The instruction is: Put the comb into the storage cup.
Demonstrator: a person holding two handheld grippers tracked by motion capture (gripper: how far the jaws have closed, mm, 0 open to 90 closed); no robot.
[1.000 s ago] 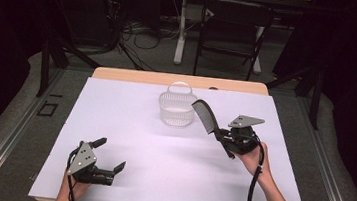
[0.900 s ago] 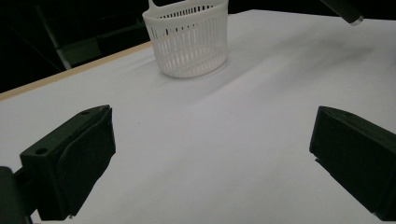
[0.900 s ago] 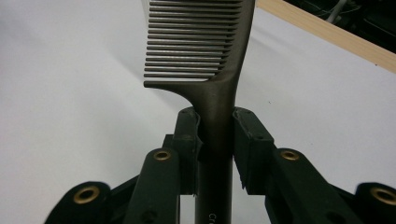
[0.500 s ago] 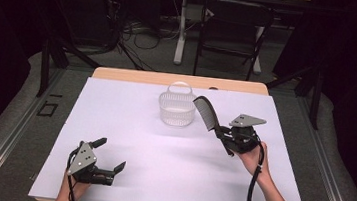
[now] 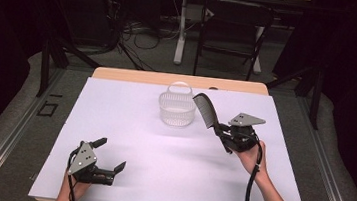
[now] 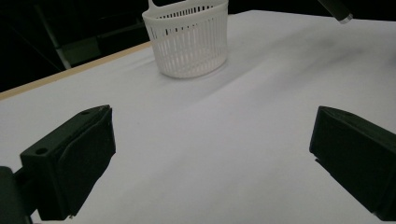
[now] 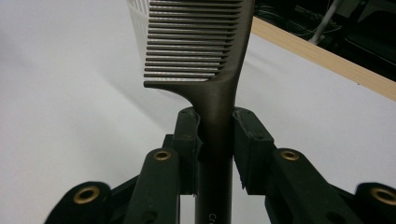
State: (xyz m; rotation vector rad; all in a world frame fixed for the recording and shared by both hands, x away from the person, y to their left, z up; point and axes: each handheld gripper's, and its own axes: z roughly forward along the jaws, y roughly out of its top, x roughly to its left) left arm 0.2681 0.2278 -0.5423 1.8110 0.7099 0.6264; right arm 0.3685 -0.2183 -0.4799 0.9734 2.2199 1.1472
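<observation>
A: L to R, what's at risk?

B: Your left gripper (image 5: 108,160) sits low near the table's front edge, jaws wide apart, nothing in them, so no risk there. The basket (image 5: 177,109) is light; bump its rim and it'll likely tip or slide.

A: And the R side?

B: Your right gripper (image 5: 219,132) is clamped on the comb (image 5: 204,110) by its handle, teeth end tilted up just beside the basket. The handle's smooth, so it could swivel in the pads.

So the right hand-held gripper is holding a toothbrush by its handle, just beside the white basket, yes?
Not a toothbrush: the right hand-held gripper clamps a dark comb by its handle, as the right gripper view shows. It is indeed held just beside the white basket.
</observation>
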